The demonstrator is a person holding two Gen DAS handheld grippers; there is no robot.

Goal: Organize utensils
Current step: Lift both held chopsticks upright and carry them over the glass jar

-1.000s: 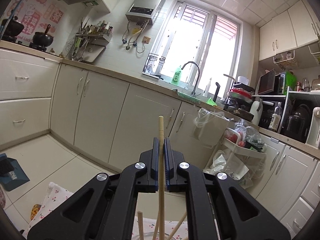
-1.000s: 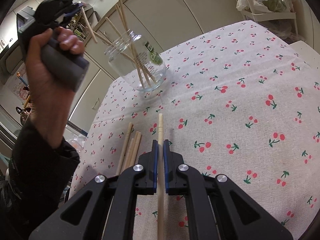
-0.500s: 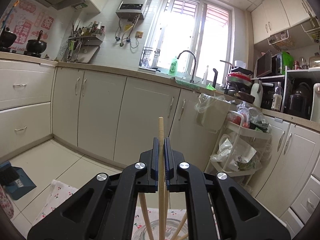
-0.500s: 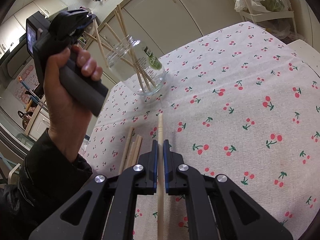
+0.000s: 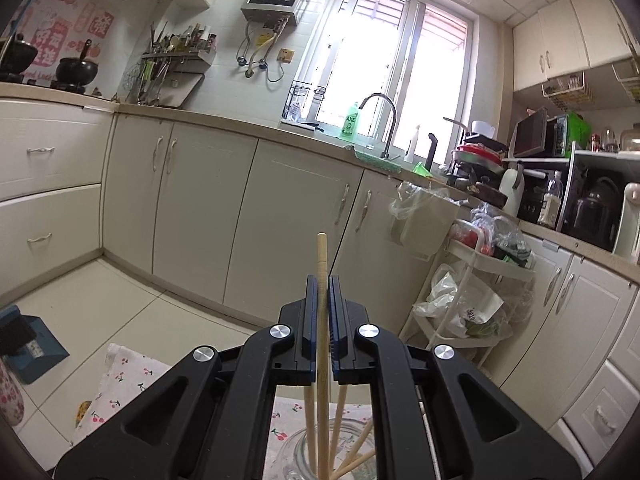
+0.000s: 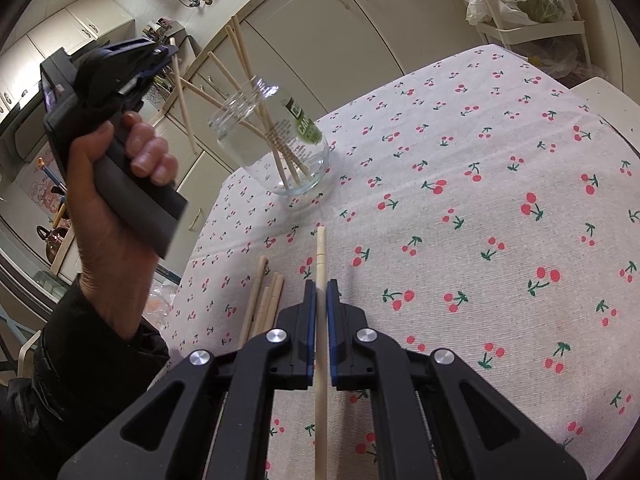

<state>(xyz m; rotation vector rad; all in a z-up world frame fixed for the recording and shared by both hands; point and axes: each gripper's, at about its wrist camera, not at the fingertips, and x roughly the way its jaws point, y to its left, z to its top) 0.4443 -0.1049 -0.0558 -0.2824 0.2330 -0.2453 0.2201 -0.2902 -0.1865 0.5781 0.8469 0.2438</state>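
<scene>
My left gripper (image 5: pixel 322 280) is shut on a wooden chopstick (image 5: pixel 321 256) held upright, its lower end hanging at the mouth of a clear glass jar (image 5: pixel 304 454) with several chopsticks in it. In the right wrist view the left gripper (image 6: pixel 166 50) is up left of the jar (image 6: pixel 280 140), its chopstick (image 6: pixel 182 100) just outside the rim. My right gripper (image 6: pixel 320 284) is shut on another chopstick (image 6: pixel 320 264) above the cherry-print tablecloth (image 6: pixel 480 200). Several loose chopsticks (image 6: pixel 264 300) lie on the cloth, left of my right gripper.
Cream kitchen cabinets (image 5: pixel 248 216) and a counter with a sink tap (image 5: pixel 380 120) stand beyond the table. A white trolley with plastic bags (image 5: pixel 472 304) is to the right. A blue dustpan (image 5: pixel 28 344) lies on the floor at left.
The left gripper has come down and toward the jar with its chopstick, tilting level. The right gripper has stayed in place with its chopstick.
</scene>
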